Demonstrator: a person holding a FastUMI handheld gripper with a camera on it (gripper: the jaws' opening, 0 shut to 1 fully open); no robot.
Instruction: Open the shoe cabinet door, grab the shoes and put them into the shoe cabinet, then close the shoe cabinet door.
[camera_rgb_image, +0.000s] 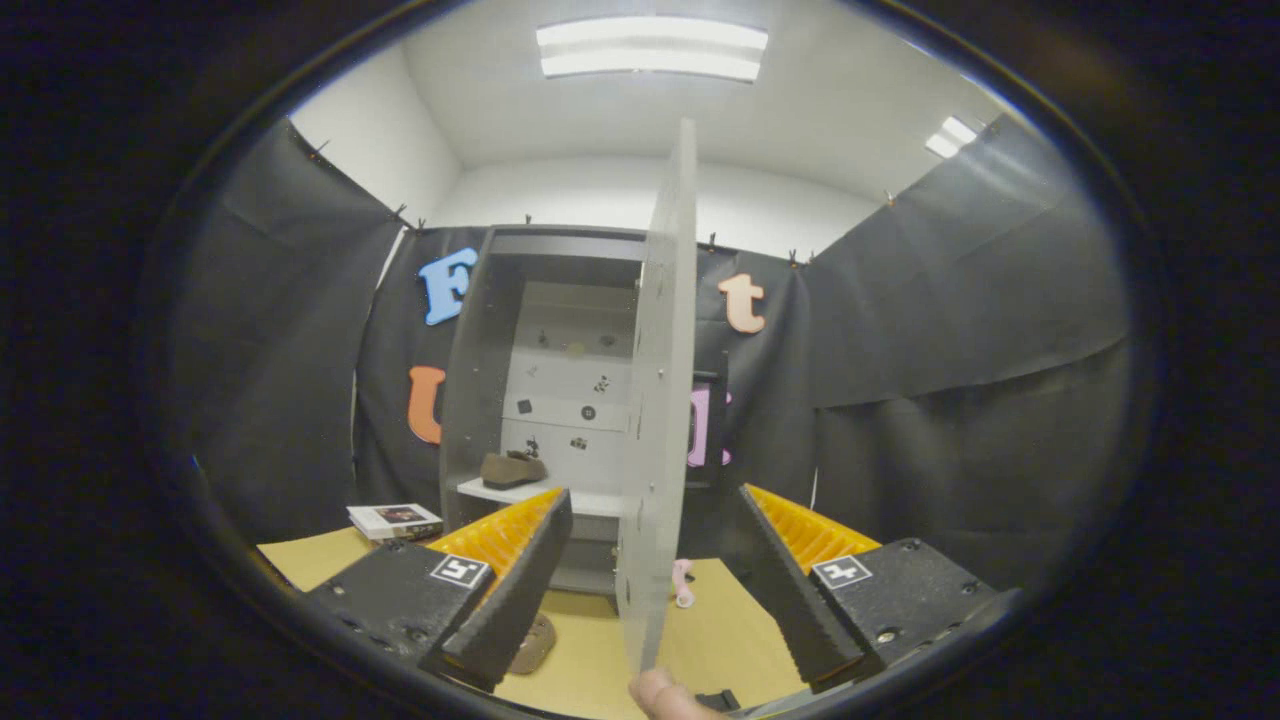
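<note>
The grey shoe cabinet (478, 360) stands against the back wall with its door (668, 330) swung wide open, so I see the door edge-on. That door edge runs down between the fingers of my gripper (652, 495), which is open; neither finger presses on it. A brown shoe (512, 468) rests on the white lower shelf (500, 492) inside the cabinet, beyond my left finger. A second brown shoe (534, 645) lies on the tan floor mat, mostly hidden behind that left finger.
A book (395, 520) lies on the mat (720, 630) left of the cabinet. A small pink object (683, 583) sits on the mat at the door's foot. A person's fingertip (660, 695) shows just below the door's bottom corner. Black cloth walls close in both sides.
</note>
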